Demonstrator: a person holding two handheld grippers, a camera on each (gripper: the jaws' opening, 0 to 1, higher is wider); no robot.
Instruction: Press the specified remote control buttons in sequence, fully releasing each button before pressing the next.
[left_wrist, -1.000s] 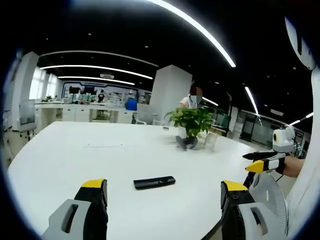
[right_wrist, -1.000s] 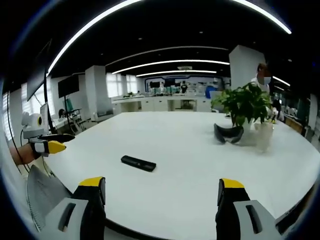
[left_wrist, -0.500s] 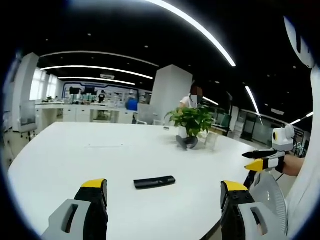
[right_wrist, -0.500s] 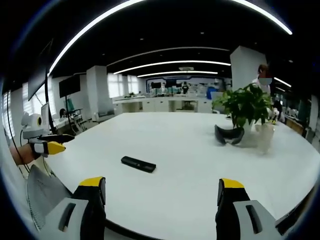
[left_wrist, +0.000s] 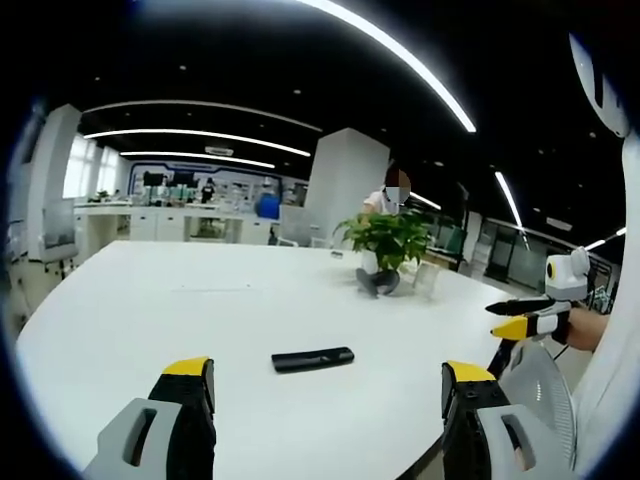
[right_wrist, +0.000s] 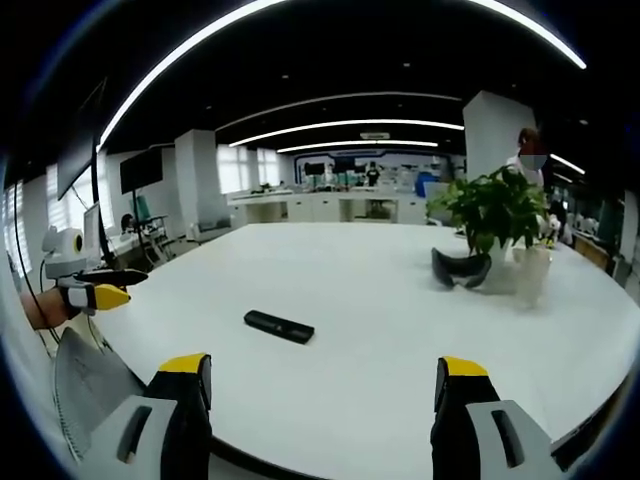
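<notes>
A slim black remote control (left_wrist: 313, 359) lies flat on the white table (left_wrist: 150, 310), a little ahead of my left gripper (left_wrist: 327, 370). That gripper is open, its yellow-tipped jaws set wide apart with nothing between them. In the right gripper view the same remote control (right_wrist: 279, 326) lies ahead and to the left of my right gripper (right_wrist: 322, 365), which is also open and holds nothing. Each gripper appears in the other's view: the right gripper (left_wrist: 525, 318) at the right edge, the left gripper (right_wrist: 95, 285) at the left edge. Both hover off the table's near edge.
A potted green plant (right_wrist: 495, 210) stands at the far side of the table (right_wrist: 380, 300), with a black curved object (right_wrist: 458, 268) and a glass (right_wrist: 528, 270) beside it. A person (left_wrist: 395, 195) stands behind the plant (left_wrist: 385, 240). A grey mesh disc (right_wrist: 85, 385) sits near the grippers.
Both views have shifted very slightly. The remote control and the jaws of both grippers stand as before.
</notes>
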